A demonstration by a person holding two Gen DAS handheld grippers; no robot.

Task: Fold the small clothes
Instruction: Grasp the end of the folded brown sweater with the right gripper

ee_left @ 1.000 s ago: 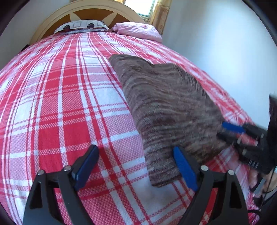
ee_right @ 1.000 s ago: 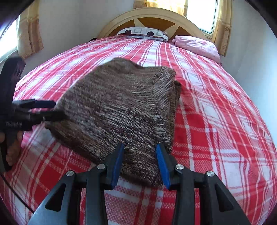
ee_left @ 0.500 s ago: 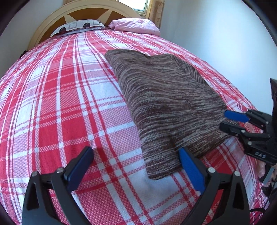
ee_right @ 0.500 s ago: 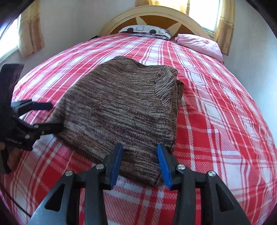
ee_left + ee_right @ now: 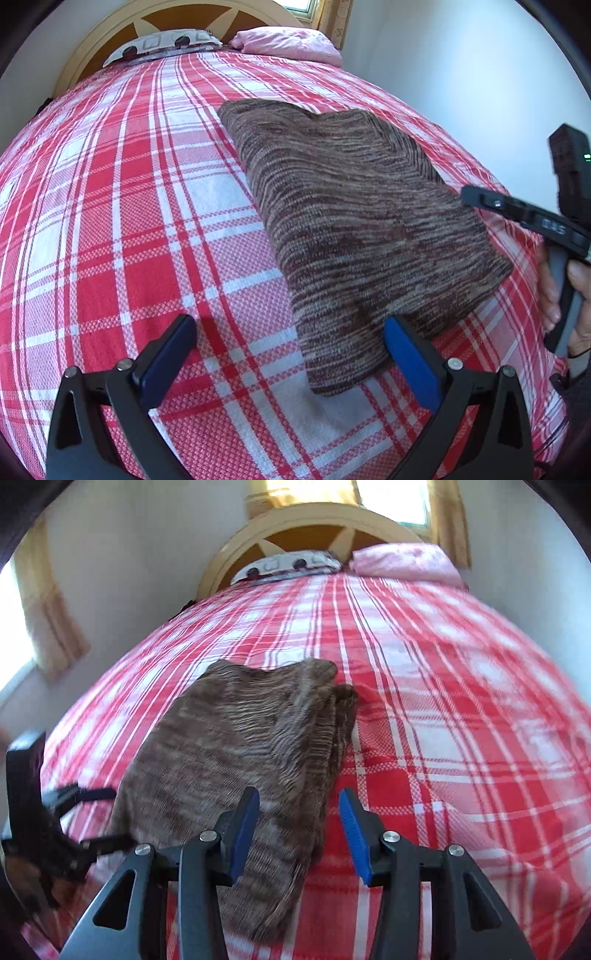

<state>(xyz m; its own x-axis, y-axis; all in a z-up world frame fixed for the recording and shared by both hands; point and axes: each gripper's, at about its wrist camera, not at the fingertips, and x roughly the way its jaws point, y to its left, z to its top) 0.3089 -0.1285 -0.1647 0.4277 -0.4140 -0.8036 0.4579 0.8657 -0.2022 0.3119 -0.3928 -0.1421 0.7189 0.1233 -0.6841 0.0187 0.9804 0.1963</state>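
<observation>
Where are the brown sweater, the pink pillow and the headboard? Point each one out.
brown sweater [image 5: 354,221], left wrist view, middle of its folded top face.
pink pillow [image 5: 291,41], left wrist view, its top surface.
headboard [image 5: 317,522], right wrist view, its curved upper rim.

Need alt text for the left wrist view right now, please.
A folded brown knit sweater lies on a red-and-white plaid bedspread. The left gripper is wide open and empty at its near corner; the right gripper hovers at the right.
</observation>
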